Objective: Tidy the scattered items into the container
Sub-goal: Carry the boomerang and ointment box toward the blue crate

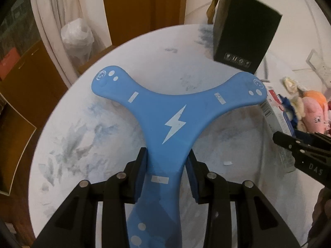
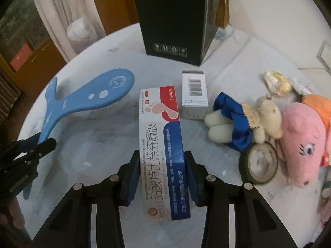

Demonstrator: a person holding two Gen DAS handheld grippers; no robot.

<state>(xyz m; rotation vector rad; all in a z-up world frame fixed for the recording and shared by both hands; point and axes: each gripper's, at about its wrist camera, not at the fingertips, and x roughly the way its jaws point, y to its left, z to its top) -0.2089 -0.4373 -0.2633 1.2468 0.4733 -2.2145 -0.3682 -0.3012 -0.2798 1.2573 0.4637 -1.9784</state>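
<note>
White round table (image 2: 86,136), left hand-held gripper (image 1: 167,165) clamping blue boomerang (image 1: 171,111), right (image 2: 162,171) seemingly gripping ointment box (image 2: 161,144) (right view only).

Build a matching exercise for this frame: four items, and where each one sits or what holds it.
Items:
1. blue boomerang
2. ointment box
3. tape roll
4. black carton

Places:
A. standing upright at the table's far edge
B. between the right gripper pads
C. clamped by the left gripper
D. lying beside the pink plush toy

Pairs: 1-C, 2-B, 3-D, 4-A
</note>
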